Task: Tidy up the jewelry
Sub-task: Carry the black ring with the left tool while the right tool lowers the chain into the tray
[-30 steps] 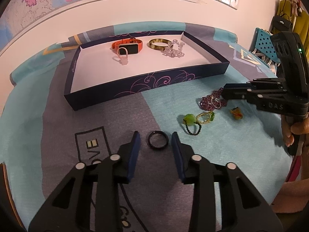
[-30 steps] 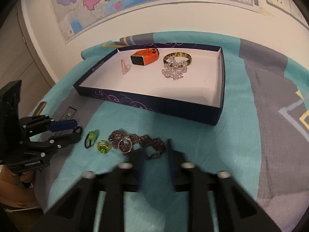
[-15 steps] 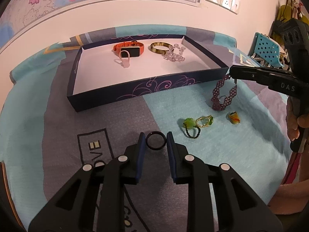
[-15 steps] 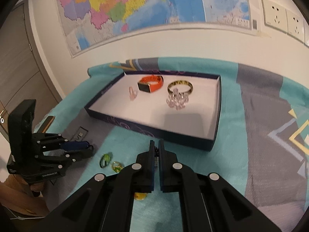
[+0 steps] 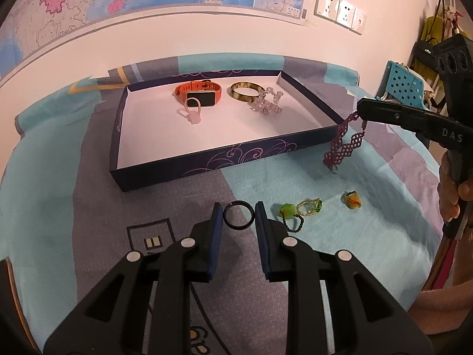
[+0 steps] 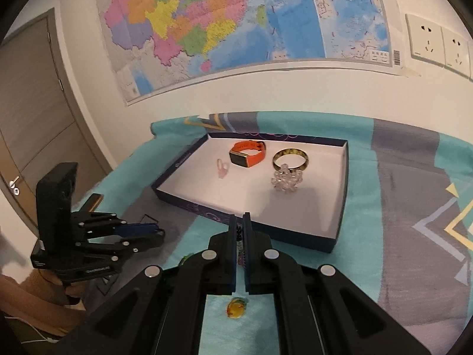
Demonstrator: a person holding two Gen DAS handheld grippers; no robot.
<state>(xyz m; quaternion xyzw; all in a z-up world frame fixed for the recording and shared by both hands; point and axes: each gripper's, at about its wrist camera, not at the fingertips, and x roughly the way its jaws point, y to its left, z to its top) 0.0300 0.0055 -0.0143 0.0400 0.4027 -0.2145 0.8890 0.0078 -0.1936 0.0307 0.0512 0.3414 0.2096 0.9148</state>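
Observation:
A black ring [image 5: 238, 216] lies on the patterned cloth, and my left gripper [image 5: 238, 209] is shut on it, with a blue pad against each side. Over to the right, my right gripper [image 5: 361, 110] is shut on a purple beaded bracelet [image 5: 343, 145], which hangs clear of the cloth beside the tray's near right corner. In the right wrist view the bracelet's beads [image 6: 240, 238] show in the slit between the right gripper's [image 6: 240, 222] closed jaws. The navy tray [image 5: 207, 164] holds an orange watch band [image 5: 198, 91], a gold bangle [image 5: 246, 93], a crystal bracelet [image 5: 267, 104] and a pink ring [image 5: 192, 112].
On the teal cloth to the right of my left gripper lie a green bead ring [image 5: 288, 211], a yellow-green beaded ring [image 5: 309, 205] and a yellow ring [image 5: 351, 199]. The tray's white floor is bare in its near half. A wall with a map stands behind the table.
My right gripper closed on the purple bracelet and lifted it off the cloth, up toward the tray's corner. My left jaws closed in on the black ring.

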